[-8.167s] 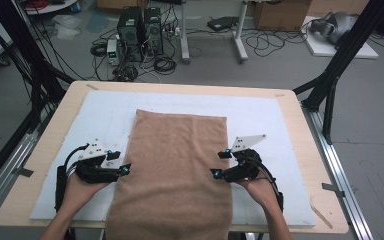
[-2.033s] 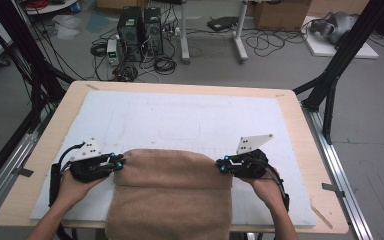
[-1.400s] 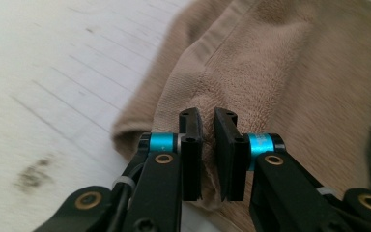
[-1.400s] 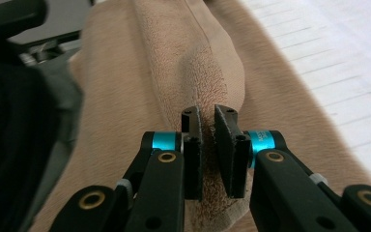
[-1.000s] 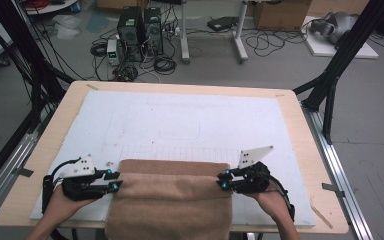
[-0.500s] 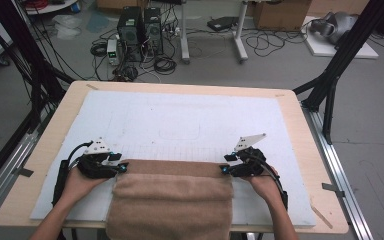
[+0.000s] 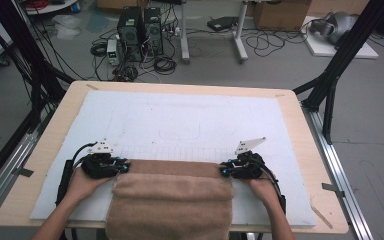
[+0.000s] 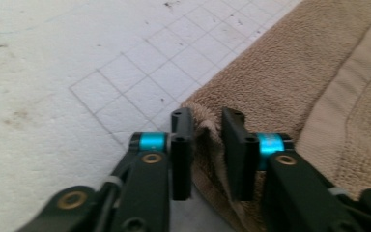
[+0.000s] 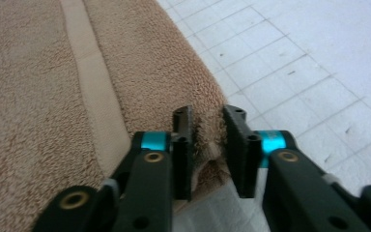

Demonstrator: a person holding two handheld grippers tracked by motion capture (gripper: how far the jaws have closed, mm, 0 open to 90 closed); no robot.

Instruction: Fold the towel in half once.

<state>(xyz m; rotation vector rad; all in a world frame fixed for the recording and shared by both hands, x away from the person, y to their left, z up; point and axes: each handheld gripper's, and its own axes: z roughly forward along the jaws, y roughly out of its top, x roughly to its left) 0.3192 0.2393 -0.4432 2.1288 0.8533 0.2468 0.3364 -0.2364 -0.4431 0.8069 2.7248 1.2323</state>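
A tan towel lies folded at the near edge of the table, its front hanging over the edge. My left gripper sits at the towel's far left corner and my right gripper at its far right corner. In the left gripper view the jaws of the left gripper stand a little apart with the towel's corner loose between them. In the right gripper view the right gripper is the same, narrowly open around the towel's corner, with dark gaps beside the cloth.
A white gridded mat covers the wooden table; its far half is bare. Black frame posts rise at the table's right and left. Computers and cables lie on the floor beyond.
Over two seconds both grippers drew the towel's far edge back toward the near side, then pushed it slightly forward. In the last half second they have stayed put.
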